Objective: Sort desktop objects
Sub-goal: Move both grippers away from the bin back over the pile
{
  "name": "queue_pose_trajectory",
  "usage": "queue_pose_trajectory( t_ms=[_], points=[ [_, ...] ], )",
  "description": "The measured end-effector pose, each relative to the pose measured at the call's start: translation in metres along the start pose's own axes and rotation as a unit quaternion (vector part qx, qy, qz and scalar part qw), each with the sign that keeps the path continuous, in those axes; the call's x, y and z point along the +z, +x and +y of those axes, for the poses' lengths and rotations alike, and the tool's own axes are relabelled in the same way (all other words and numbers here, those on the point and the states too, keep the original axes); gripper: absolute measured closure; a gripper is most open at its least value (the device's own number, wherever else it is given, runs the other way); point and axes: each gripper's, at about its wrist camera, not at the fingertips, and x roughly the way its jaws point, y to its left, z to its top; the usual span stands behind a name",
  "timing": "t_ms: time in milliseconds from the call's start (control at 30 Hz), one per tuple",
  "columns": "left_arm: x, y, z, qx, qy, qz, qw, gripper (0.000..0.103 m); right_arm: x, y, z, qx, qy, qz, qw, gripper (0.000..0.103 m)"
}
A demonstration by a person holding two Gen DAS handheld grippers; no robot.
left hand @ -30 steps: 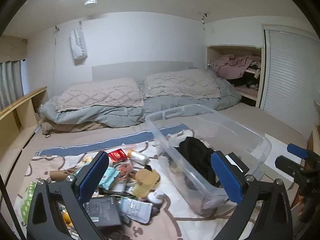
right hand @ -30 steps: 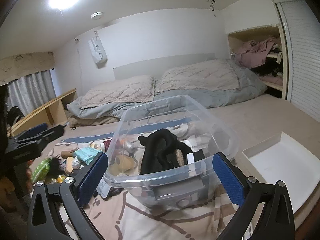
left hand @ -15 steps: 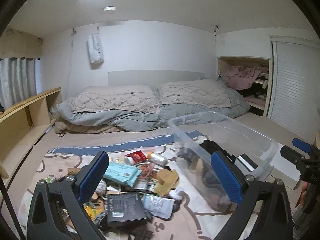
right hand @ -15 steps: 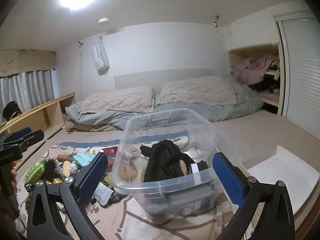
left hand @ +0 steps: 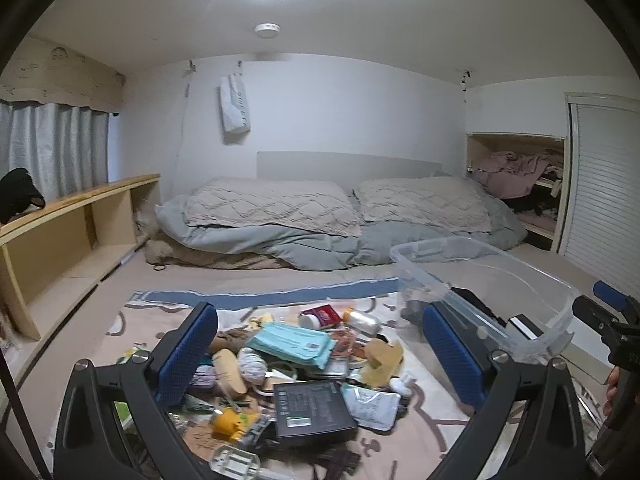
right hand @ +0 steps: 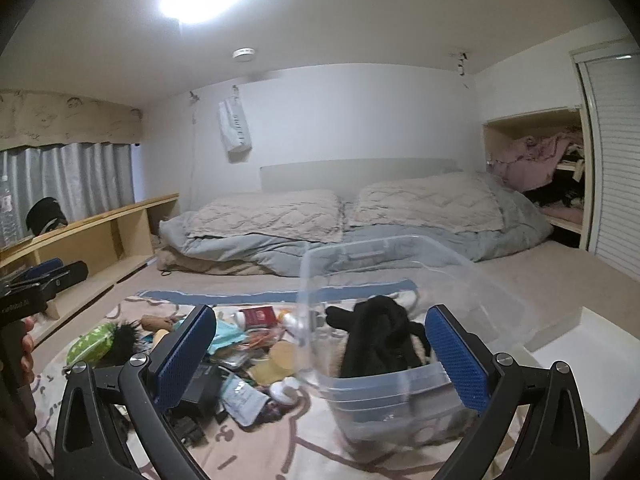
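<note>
Both the left gripper (left hand: 320, 354) and right gripper (right hand: 320, 354) hover wide and empty, the clutter pile (left hand: 296, 368) lying at nine o'clock of the clear bin (right hand: 404, 376).

Left gripper (left hand: 320, 354): two black frame arms with triangular cut-outs, each carrying a blue pad (left hand: 188, 354) with a fine dimpled grid texture. Round silver screws (left hand: 140, 357) sit at the arm joints, two on each side. Right gripper (right hand: 320, 356): identical build, with black skeletal arms, blue textured pads (right hand: 456, 354) and silver screws (right hand: 501, 359). Seen from the opposite camera, each unit shows a black handle body with blue-tipped fingers. The left unit's body carries small white lettering, too blurred to read. A hand (right hand: 26, 354) grips that handle at the near left edge.
</note>
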Motion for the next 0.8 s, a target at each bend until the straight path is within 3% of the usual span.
queue_pose_trajectory(
  t_ms=[300, 467, 633, 800],
  points=[
    [-0.017, -0.010, 0.027, 0.032, -0.005, -0.029, 0.9991, 0.000, -0.022, 0.015, 0.037, 0.017, -0.009, 0.000, 1.000, 0.000],
    [-0.026, -0.010, 0.049, 0.043, -0.038, -0.044, 0.9974, 0.000, -0.031, 0.020, 0.057, 0.021, -0.031, -0.015, 0.999, 0.000],
    [-0.035, -0.005, 0.066, 0.050, -0.067, -0.036, 0.9959, 0.000, -0.040, 0.027, 0.073, 0.023, -0.044, -0.026, 0.998, 0.000],
    [-0.044, 0.000, 0.075, 0.063, -0.055, -0.028, 0.9961, 0.000, -0.054, 0.039, 0.082, 0.029, -0.042, -0.017, 0.999, 0.000]
  ],
)
